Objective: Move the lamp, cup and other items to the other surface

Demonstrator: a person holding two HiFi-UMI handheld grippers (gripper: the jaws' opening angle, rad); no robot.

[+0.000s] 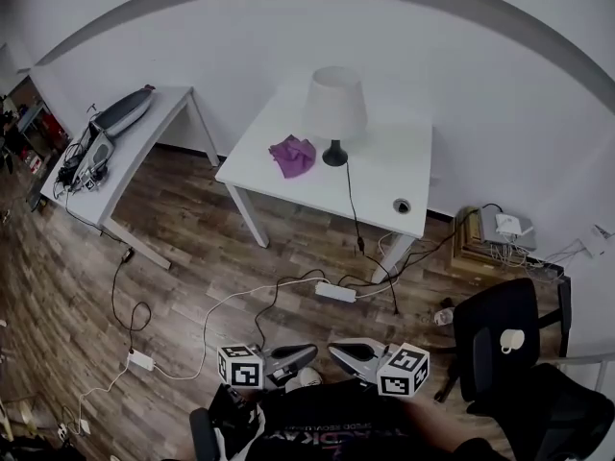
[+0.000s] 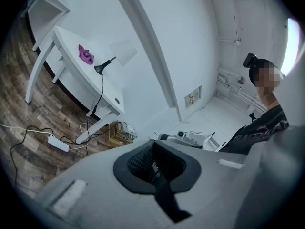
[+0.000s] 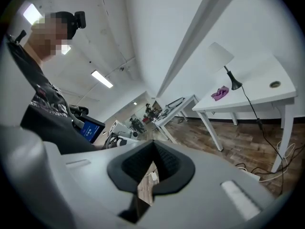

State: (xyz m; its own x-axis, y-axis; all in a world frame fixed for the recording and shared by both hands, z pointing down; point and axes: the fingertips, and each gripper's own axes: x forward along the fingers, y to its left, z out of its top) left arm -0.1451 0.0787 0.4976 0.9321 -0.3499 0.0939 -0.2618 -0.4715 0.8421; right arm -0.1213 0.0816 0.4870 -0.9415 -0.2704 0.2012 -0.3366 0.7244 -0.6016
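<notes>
Left gripper [image 1: 298,356] and right gripper [image 1: 348,353] low at 6 o'clock in head view, tips facing each other, near but apart. Fingers of both pressed together, nothing between them. Lamp [image 1: 335,113] stood upright on white tabletop [image 1: 384,176] at 12 o'clock; purple cloth [image 1: 293,155] just beside lamp base, at its 9 o'clock. White cup [image 1: 512,340] sat on black chair [image 1: 495,320] at 4 o'clock. Second tabletop [image 1: 154,128] at 10 o'clock, well apart from first

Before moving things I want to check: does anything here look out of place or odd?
Two things stand out. A white cup sits oddly on the seat of the black chair. The lamp has its cord hanging over the table edge toward the power strip on the floor.
</notes>
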